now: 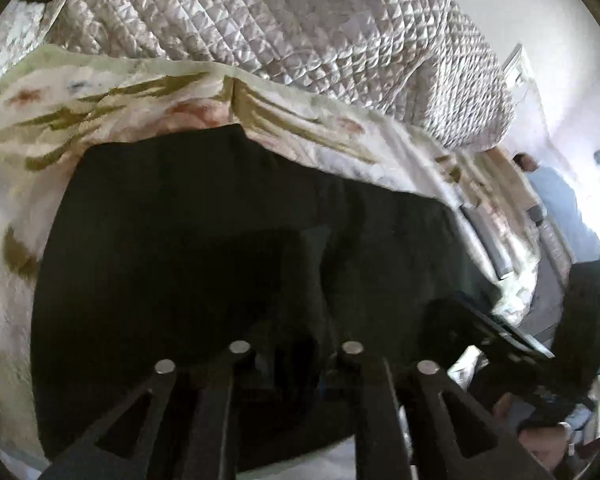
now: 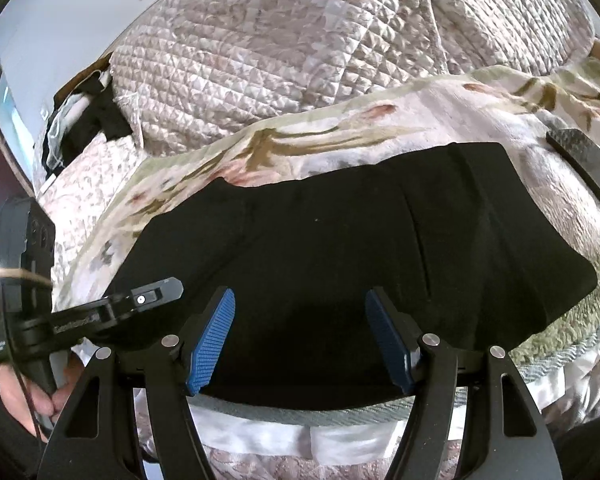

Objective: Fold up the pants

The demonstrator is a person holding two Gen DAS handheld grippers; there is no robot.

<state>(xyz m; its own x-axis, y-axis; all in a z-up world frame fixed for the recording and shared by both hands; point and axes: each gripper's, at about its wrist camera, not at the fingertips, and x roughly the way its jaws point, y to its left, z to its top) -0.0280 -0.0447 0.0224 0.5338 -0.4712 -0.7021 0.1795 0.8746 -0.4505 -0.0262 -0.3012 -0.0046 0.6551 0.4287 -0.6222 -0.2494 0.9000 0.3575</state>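
**A:** So, starting at the left: what is the left gripper (image 2: 156,294) doing?

**B:** It sits at the left end of the pants (image 2: 340,248), low over the cloth. Its own camera is too dark to show its jaws, so I cannot tell whether they are parted or pinching anything.

**A:** And the pants themselves?

**B:** Black, lying flat on the flowered blanket (image 2: 380,120) that covers the bed, near its front edge, with the quilted comforter (image 2: 280,40) heaped behind. They look already folded into a broad, short bundle: edges fairly straight, a crease or seam running down toward the right end, few wrinkles.

**A:** Then the job is mostly done?

**B:** I'd judge so. Perhaps one more fold or some smoothing is left.

**A:** And on the right?

**B:** The right gripper (image 2: 300,336) hovers above the near edge of the pants, jaws wide apart, blue pads (image 2: 210,340) bare, gripping nothing.
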